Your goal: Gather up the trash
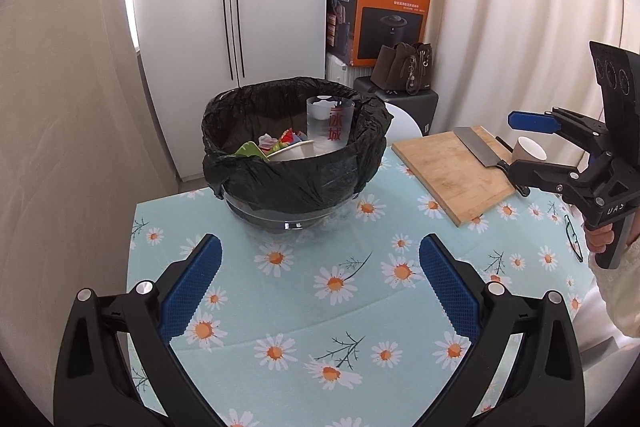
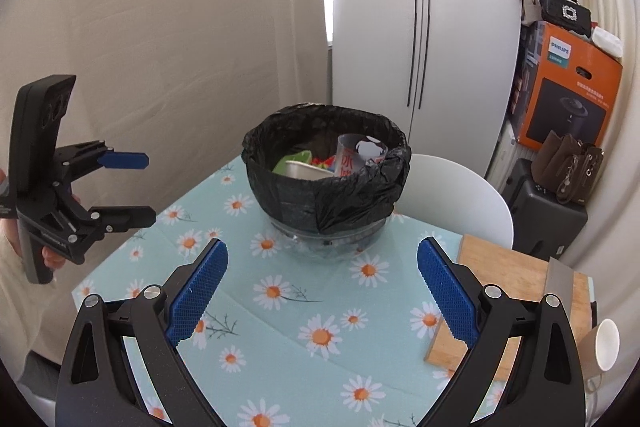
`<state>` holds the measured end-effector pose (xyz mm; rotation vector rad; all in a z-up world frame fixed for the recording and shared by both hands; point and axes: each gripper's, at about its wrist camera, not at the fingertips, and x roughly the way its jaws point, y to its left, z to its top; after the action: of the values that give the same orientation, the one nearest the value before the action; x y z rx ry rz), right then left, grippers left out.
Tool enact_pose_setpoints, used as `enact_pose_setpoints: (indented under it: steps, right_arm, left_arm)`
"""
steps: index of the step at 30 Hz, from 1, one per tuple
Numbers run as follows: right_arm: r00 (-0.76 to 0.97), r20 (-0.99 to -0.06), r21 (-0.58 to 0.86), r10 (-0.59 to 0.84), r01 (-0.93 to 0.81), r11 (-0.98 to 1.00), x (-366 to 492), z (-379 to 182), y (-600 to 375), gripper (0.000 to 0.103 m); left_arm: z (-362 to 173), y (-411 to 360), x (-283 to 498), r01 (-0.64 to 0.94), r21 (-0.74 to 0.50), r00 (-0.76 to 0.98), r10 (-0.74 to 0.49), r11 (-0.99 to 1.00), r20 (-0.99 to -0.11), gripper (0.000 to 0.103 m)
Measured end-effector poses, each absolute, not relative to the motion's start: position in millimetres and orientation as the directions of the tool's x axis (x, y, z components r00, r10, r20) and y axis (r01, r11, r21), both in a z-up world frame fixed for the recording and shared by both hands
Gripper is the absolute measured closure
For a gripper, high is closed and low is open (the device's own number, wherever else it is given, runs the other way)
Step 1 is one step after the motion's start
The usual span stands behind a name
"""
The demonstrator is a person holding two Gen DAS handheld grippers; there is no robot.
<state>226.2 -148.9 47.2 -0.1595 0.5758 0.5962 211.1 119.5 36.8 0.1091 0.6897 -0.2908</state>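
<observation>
A clear bowl lined with a black trash bag [image 1: 294,167] [image 2: 328,183] stands on the daisy tablecloth [image 1: 360,307]. Inside it are a clear plastic cup with red letters [image 1: 330,125] [image 2: 348,159], a paper bowl [image 1: 290,151] [image 2: 306,169], a green piece and coloured wrappers. My left gripper [image 1: 320,287] is open and empty above the cloth, in front of the bowl; it also shows in the right wrist view [image 2: 132,187]. My right gripper [image 2: 322,291] is open and empty; in the left wrist view [image 1: 524,143] it hovers over the cutting board.
A wooden cutting board [image 1: 452,171] [image 2: 504,283] with a cleaver [image 1: 478,145] lies right of the bowl. A paper cup [image 1: 528,151] [image 2: 604,347] sits at the board's far end. Glasses [image 1: 574,237] lie at the right edge. A white chair [image 2: 452,199] stands behind.
</observation>
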Motion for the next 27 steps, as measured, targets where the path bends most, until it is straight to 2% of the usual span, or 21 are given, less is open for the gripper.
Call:
enact_pose_setpoints:
  steps: [14,27]
  right_arm:
    - [0.673,-0.53,0.022,0.516,-0.597,0.802,176,39,-178,0.011]
    - [0.67,-0.512,0.019,0.538,-0.617,0.787,148,38,-196,0.011]
  left_arm:
    - [40,102,146,0.181,0.053,0.766,-0.107,0.982,-0.634,0.006]
    - [43,93,114,0.145,0.061,0.77,-0.074,0.987,-0.633,0.006]
